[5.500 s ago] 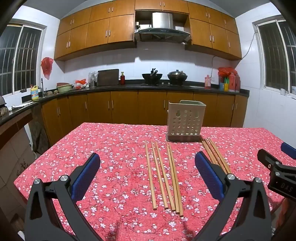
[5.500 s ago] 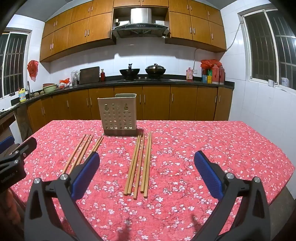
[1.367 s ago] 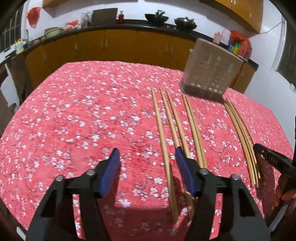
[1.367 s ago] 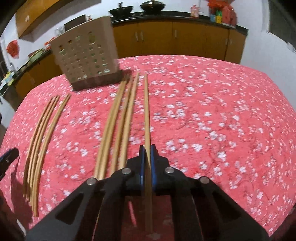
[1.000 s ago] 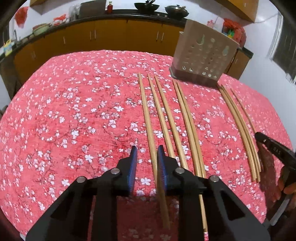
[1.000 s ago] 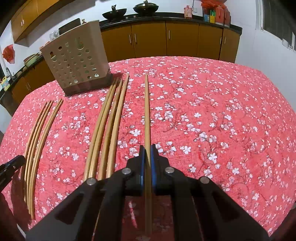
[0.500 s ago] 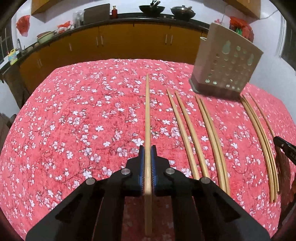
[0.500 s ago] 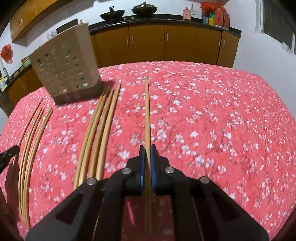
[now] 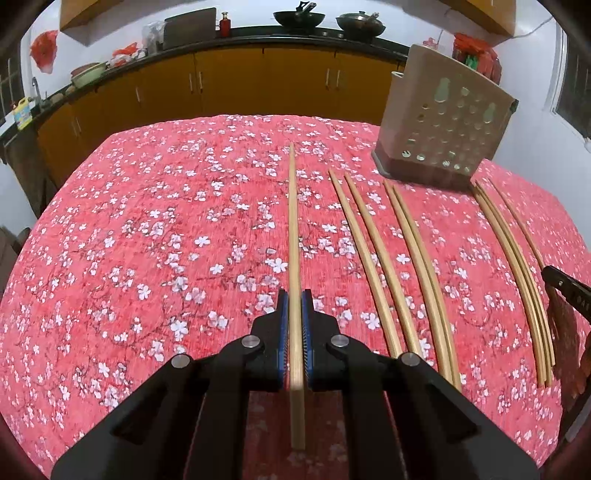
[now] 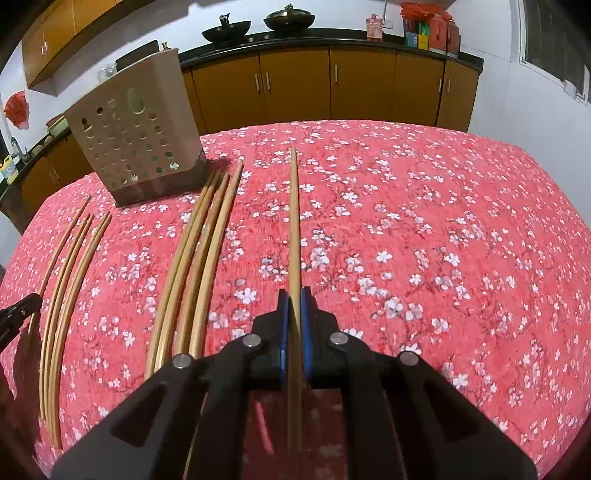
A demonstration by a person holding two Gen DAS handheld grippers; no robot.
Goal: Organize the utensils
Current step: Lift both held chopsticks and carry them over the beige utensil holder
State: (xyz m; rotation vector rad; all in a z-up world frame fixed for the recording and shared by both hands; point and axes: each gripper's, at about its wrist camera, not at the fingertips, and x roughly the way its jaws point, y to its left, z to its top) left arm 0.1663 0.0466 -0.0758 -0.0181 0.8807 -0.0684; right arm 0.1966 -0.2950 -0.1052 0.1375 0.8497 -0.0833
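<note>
My left gripper [image 9: 294, 301] is shut on one wooden chopstick [image 9: 293, 229], which runs straight ahead over the red flowered tablecloth [image 9: 147, 229]. My right gripper [image 10: 294, 297] is shut on another chopstick [image 10: 293, 221], held the same way. To the right of the left gripper lie several loose chopsticks [image 9: 373, 251], and more [image 9: 517, 258] further right. In the right wrist view loose chopsticks [image 10: 199, 251] lie left of the held one, with another group [image 10: 70, 266] near the left edge. The beige perforated utensil holder [image 9: 443, 122] [image 10: 136, 136] stands at the far side.
The other gripper's black tip shows at the right edge [image 9: 565, 288] of the left view and at the left edge [image 10: 18, 314] of the right view. Kitchen cabinets [image 9: 258, 81] and a counter with woks [image 10: 255, 22] lie behind the table.
My left gripper closed on the leftmost chopstick and lifted it off the cloth. The right gripper stayed shut on its chopstick, and the holder has shifted a little in its view.
</note>
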